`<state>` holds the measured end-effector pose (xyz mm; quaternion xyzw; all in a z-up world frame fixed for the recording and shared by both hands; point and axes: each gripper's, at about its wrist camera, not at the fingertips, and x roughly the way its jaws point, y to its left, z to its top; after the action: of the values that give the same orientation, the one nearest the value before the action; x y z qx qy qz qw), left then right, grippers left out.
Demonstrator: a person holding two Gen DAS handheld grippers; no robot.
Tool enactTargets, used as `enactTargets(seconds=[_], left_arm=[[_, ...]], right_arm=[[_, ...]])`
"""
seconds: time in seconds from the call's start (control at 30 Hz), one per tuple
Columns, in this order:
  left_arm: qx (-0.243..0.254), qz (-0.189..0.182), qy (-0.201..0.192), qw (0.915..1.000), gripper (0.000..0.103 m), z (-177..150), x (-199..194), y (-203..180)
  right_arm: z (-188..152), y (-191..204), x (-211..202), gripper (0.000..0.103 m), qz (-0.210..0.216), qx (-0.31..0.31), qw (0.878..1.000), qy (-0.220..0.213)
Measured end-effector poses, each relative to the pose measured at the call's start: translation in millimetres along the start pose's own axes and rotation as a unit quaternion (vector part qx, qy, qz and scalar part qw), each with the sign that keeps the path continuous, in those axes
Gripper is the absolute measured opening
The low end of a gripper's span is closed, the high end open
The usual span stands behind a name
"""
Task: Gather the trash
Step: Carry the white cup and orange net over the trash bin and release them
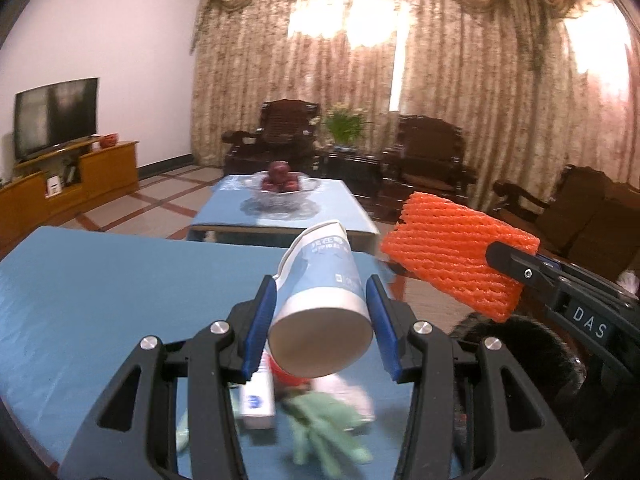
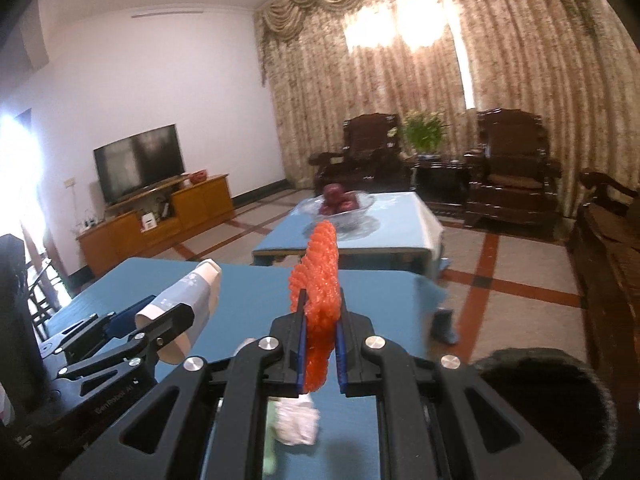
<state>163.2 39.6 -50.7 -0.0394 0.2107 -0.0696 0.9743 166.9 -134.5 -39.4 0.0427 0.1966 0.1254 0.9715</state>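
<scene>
While both tools hang above the near blue table (image 1: 100, 280), the left gripper (image 1: 322, 320) clamps a paper cup (image 1: 324, 300) on its side, base toward the cam, rim pointing away. The right gripper (image 2: 320, 344) is pinched tight on an orange foam net (image 2: 318, 292), w/ most of it sticking up past the fingertips. Below on the table: a crumpled white tissue (image 2: 298, 424), a green rag-like scrap (image 1: 324, 432), a small white-blue box (image 1: 258, 400). Fruit bowl (image 1: 280, 188) sits on the far table. A dark bin (image 2: 548, 396) is at lower right, beside the table.

Paper cup (image 1: 320, 300) smooth; orange foam net (image 1: 456, 260) rough, meshed.
</scene>
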Motion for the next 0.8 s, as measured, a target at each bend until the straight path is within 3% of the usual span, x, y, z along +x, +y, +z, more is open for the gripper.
enactTargets(seconds=[0.33, 0.57, 0.8], left_arm=[[0.029, -0.081, 0.011, 0.9962, 0.045, -8, 22, -90], [0.045, -0.146, 0.03, 0.9878, 0.045, -22, 43, -150], [0.064, -0.182, 0.047, 0.9801, 0.045, -44, 58, -193]], right_arm=[[-3, -69, -45, 0.011, -0.079, 0.026, 0.997, -0.01], [-12, -119, -68, 0.011, -0.132, 0.047, 0.99, -0.004], [-30, -166, -84, 0.011, -0.177, 0.063, 0.982, 0.012]])
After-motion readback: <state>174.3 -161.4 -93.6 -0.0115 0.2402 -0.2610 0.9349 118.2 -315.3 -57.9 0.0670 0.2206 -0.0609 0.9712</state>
